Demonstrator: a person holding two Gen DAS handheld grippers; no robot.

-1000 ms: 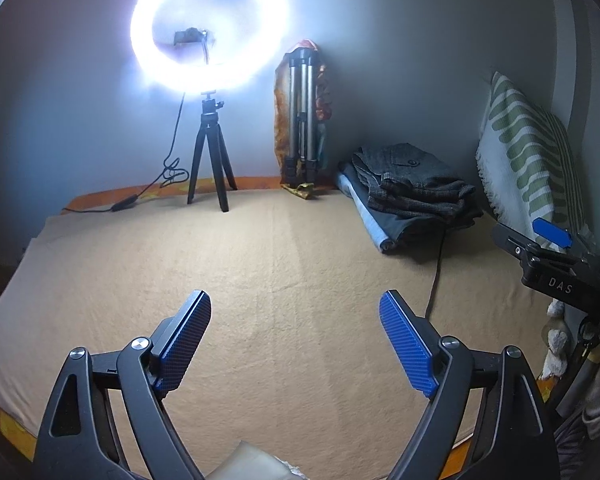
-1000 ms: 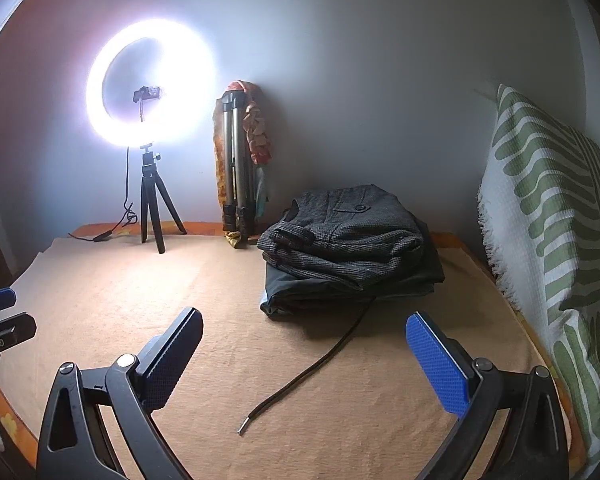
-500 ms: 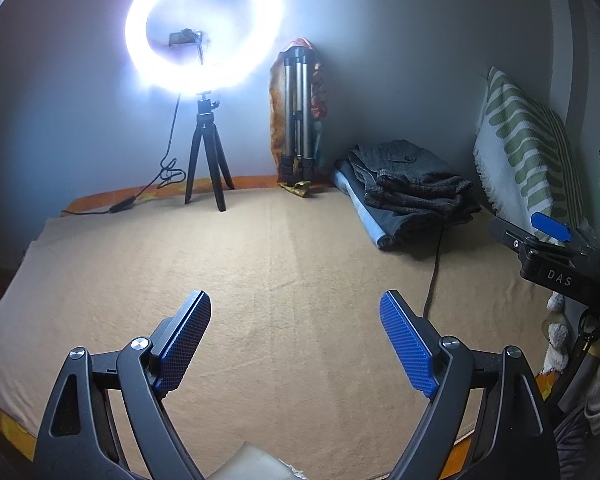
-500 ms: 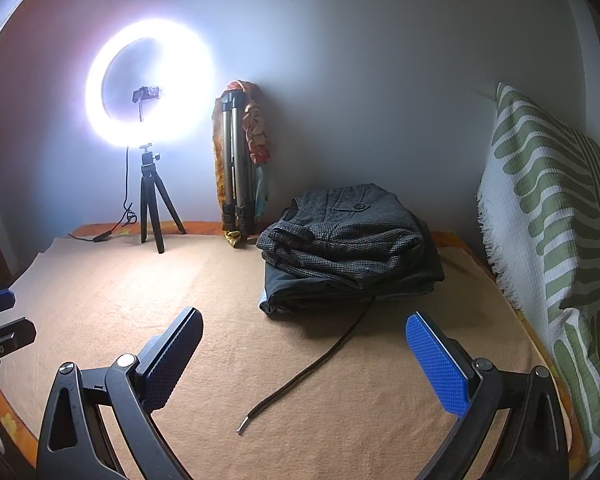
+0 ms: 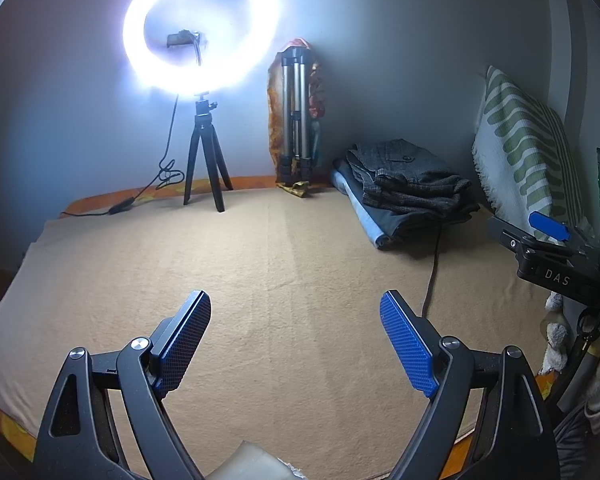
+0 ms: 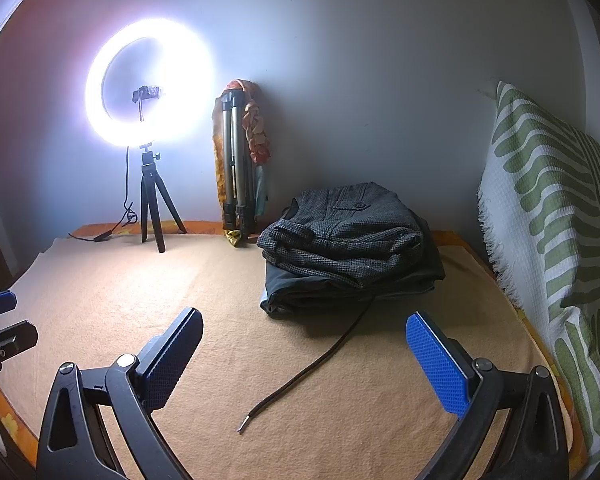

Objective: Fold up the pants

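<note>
A stack of folded pants lies at the far right of the tan blanket, grey checked pair on top, darker pairs beneath; it also shows in the left wrist view. A dark drawstring trails from the stack toward me. My left gripper is open and empty above the blanket's near middle. My right gripper is open and empty, well short of the stack. The right gripper's body shows at the right edge of the left wrist view.
A lit ring light on a small tripod stands at the back left with its cable. A folded tripod with orange cloth leans on the wall. A green-striped white pillow stands along the right side.
The left gripper has drifted slightly, shifting the scene a little left in its view. The right gripper has barely moved. Both stay open.
</note>
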